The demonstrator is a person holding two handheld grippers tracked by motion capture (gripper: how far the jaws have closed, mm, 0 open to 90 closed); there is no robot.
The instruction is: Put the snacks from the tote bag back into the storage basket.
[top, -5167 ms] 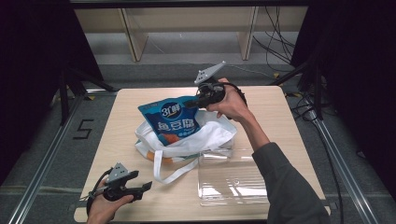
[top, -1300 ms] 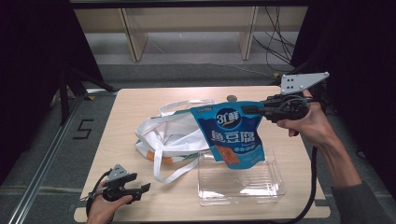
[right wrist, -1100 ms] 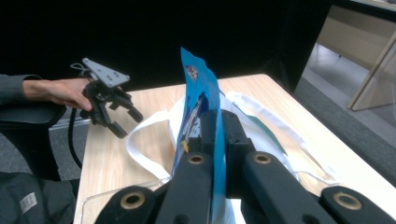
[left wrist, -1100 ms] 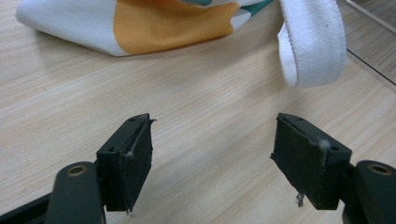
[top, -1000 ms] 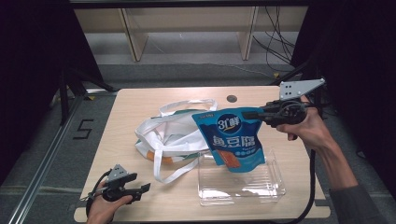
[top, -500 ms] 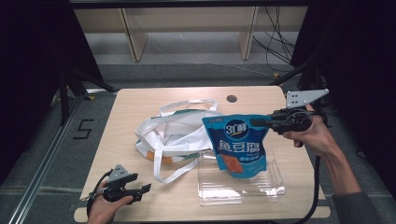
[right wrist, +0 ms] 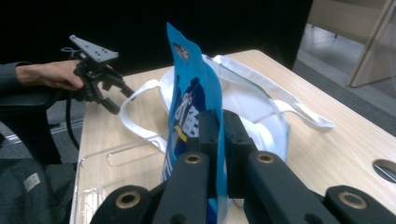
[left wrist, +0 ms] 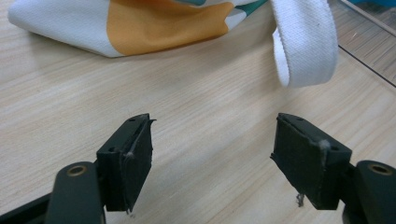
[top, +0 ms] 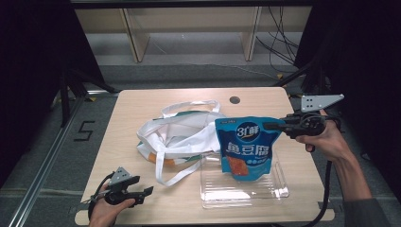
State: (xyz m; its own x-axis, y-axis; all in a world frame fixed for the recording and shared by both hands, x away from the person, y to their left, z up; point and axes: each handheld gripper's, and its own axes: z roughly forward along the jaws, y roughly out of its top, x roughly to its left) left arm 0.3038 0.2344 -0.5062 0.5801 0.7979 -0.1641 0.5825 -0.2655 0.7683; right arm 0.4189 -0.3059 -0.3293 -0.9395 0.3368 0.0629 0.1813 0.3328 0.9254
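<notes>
A blue snack pouch (top: 246,146) hangs upright from my right gripper (top: 270,126), which is shut on its upper right corner; its lower end reaches down into a clear plastic tray (top: 243,189). In the right gripper view the jaws clamp the blue snack pouch (right wrist: 191,93) edge-on. A white tote bag (top: 177,132) with orange and green print lies flat at mid-table, left of the pouch. My left gripper (top: 144,191) rests open at the table's front left corner. In the left gripper view its pads (left wrist: 135,158) stand wide apart over bare wood, short of a tote bag strap (left wrist: 303,46).
The wooden table (top: 142,101) has a round cable hole (top: 234,100) near its far edge. Pale shelving (top: 189,28) stands on the floor beyond the table. Dark floor and metal rails flank the left side.
My right gripper has carried the pouch right and down, from above the tote bag's right edge to over the tray. The left gripper has stayed put.
</notes>
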